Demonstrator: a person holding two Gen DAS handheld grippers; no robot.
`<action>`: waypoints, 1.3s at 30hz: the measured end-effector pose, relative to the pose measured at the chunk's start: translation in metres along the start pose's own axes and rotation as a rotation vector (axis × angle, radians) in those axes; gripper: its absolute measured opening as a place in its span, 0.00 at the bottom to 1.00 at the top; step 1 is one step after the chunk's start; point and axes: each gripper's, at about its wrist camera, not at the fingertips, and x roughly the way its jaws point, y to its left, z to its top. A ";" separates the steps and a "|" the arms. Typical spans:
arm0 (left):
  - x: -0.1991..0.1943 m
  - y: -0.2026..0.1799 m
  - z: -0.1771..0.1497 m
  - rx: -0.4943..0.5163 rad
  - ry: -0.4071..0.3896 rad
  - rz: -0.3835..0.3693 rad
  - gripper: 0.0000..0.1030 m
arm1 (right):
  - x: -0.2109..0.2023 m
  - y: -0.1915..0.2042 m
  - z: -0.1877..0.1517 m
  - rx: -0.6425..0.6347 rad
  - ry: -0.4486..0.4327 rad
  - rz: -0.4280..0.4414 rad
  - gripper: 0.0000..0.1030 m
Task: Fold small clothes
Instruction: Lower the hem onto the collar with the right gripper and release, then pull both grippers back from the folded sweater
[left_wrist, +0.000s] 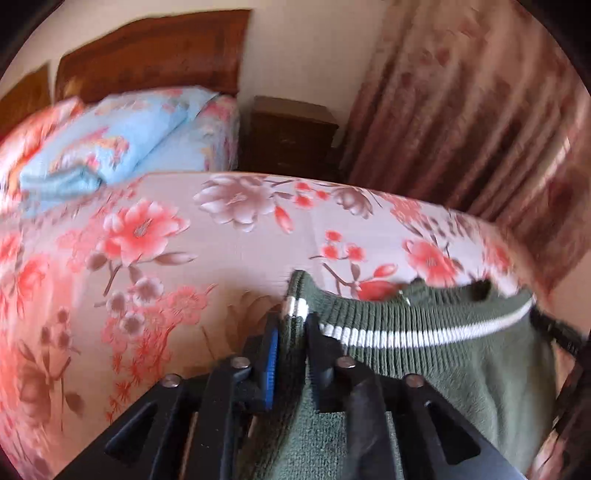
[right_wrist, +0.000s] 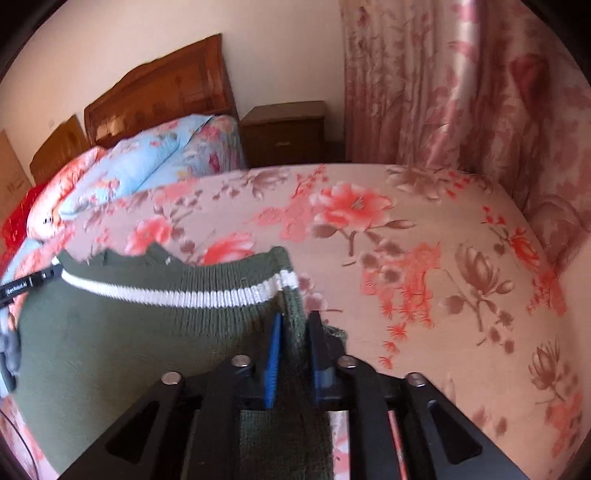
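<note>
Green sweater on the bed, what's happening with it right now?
A person holds the green knitted sweater with two handheld claws, one at each end of its white-striped ribbed hem. The left claw and right claw both have fabric between their fingers, stretching it across the floral bedsheet.

This is a bedroom in a home. A bed (right_wrist: 424, 229) spread with a pink sheet printed with red and brown flowers fills most of both views, with a carved wooden headboard (right_wrist: 162, 92) against a plain cream wall (right_wrist: 280, 48) and a folded light-blue floral quilt (left_wrist: 110, 136) piled near it. A dark wooden nightstand (right_wrist: 284, 133) stands just beside the bed, and a long pink floral curtain (right_wrist: 461, 85) hangs next to it.
</note>
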 end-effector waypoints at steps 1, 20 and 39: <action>-0.002 0.002 0.000 -0.014 0.001 -0.002 0.22 | -0.004 0.001 0.001 -0.009 -0.006 -0.010 0.92; -0.002 -0.083 -0.025 0.218 0.025 0.037 0.36 | 0.014 0.138 -0.013 -0.349 0.034 0.113 1.00; -0.003 -0.005 -0.014 -0.031 -0.057 -0.129 0.36 | 0.017 0.015 0.002 0.045 0.005 -0.040 1.00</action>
